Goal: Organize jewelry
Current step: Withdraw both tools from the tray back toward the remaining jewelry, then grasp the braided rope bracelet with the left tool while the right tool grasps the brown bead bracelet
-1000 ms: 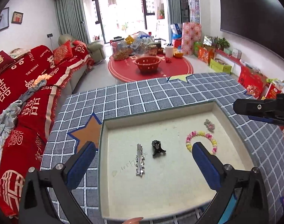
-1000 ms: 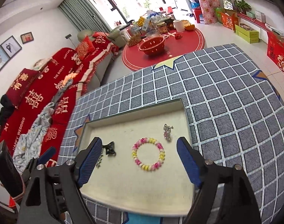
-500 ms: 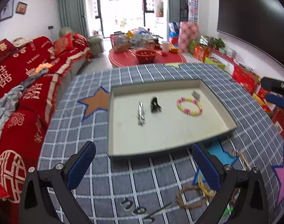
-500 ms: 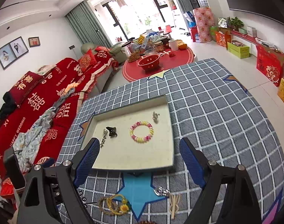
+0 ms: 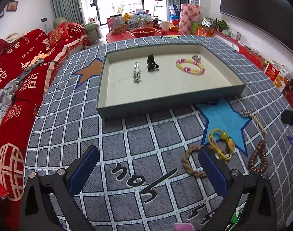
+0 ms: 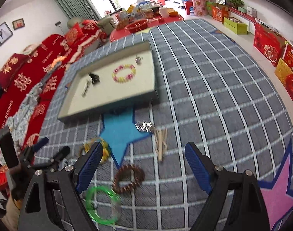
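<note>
Both my grippers gape empty (tray [image 5: 171,98] at twelve o'clock); the brown bracelet [image 6: 128,178] beneath my right gripper [image 6: 143,170] may skid if nudged.

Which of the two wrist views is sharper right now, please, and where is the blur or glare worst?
Left wrist view: sharp, the pink-and-yellow bead bracelet crisp, windows blown out. Right wrist view: motion-blurred, worst on the green bangle and brown bead bracelet; strong fisheye bending in both.

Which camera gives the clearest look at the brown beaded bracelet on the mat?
The right wrist view: the brown beaded bracelet lies whole, though slightly blurred, between the open right gripper. The left wrist view shows it sharper but foreshortened near the right edge.
</note>
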A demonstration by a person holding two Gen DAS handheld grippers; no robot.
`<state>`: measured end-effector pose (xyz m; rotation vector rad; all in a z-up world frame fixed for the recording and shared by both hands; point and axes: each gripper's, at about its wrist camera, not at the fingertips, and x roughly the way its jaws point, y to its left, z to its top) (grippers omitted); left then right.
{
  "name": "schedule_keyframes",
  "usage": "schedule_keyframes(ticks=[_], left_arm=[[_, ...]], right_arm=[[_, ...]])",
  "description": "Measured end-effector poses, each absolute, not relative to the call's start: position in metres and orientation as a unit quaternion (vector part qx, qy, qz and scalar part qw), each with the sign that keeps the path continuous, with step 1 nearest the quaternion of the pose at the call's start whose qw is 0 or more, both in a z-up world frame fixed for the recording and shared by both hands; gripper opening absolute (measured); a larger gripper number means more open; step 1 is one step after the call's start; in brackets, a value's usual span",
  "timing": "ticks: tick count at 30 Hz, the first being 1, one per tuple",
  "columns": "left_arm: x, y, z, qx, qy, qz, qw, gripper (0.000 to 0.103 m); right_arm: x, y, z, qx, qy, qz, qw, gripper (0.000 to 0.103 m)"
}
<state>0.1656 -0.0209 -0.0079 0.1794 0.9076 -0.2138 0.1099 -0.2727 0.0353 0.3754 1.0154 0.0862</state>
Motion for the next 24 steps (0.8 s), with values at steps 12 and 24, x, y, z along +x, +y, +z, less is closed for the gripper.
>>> schedule_keyframes(ticks=[12, 24], left_arm=[[0.167, -0.034, -0.026, 0.119, 0.455, -0.124, 0.874, 0.103], [0.172, -0.048, -0.033, 0.129, 0.458, -0.133, 0.869, 0.103]], right_arm=[[0.081, -0.268, 0.001, 0.135, 0.523, -0.002, 0.842, 0.089], [0.092, -0.237, -0.008, 0.075, 0.531, 0.006, 0.844, 0.082]])
